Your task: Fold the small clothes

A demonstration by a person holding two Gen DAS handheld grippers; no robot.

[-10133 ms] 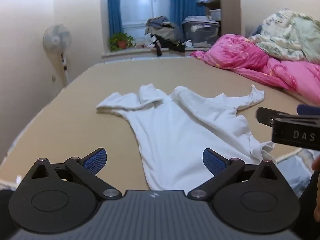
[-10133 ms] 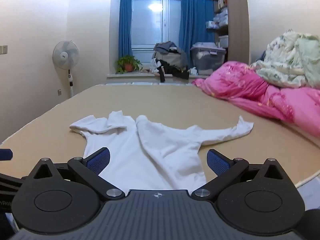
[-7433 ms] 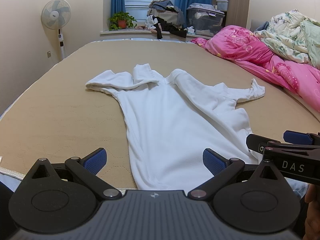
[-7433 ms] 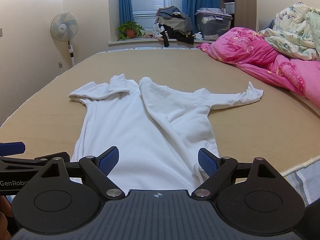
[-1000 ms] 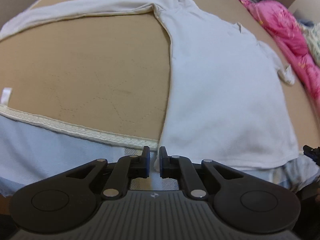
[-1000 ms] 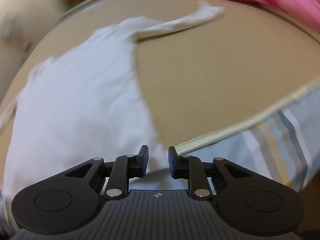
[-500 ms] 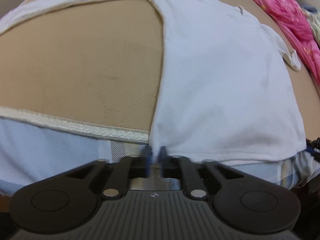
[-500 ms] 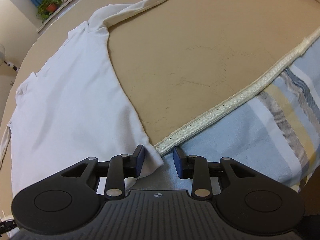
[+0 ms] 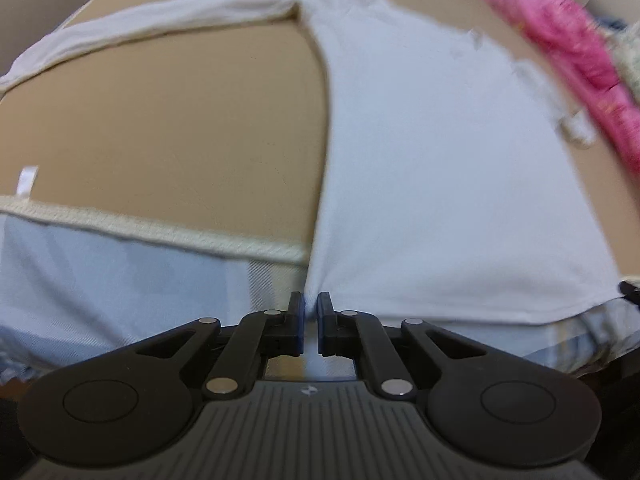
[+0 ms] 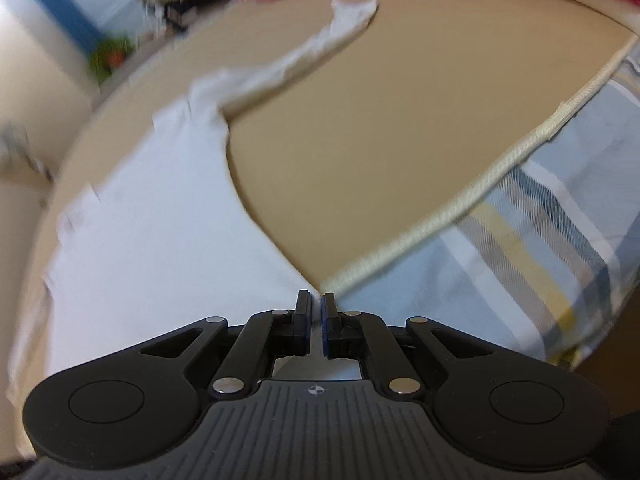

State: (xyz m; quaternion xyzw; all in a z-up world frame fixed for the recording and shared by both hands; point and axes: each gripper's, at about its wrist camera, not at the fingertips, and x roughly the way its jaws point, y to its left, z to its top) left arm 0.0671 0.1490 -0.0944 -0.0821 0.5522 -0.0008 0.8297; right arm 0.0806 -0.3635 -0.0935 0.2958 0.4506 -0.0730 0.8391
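Nearest, the left gripper [image 9: 310,312] has its jaws pinched narrow on the bottom left corner of the white shirt [image 9: 432,152], right at the bed's near edge. The right gripper [image 10: 317,312] does the same at the bottom right corner, its jaws drawn close on a sliver of cloth.

The hem hangs slightly over the cream piping [image 9: 160,232] that trims the tan mattress [image 9: 180,120]. Below the piping the bed's side shows pale blue on the left and a striped sheet [image 10: 520,232] in blue, yellow and grey on the right.

The shirt lies flat, spread up the mattress away from the grippers. Its left sleeve [image 9: 152,28] stretches out toward the far left; its right sleeve [image 10: 312,52] runs off to the far right, cuff rumpled. A small white tag [image 9: 27,178] sits on the mattress near the left edge, well apart from the shirt.

Beyond the shirt on the right lies a heaped pink quilt [image 9: 568,52], close to the right sleeve. Farthest back, blurred, are a blue curtain [image 10: 60,4], a potted plant [image 10: 110,54] and a dark pile of things by the window.
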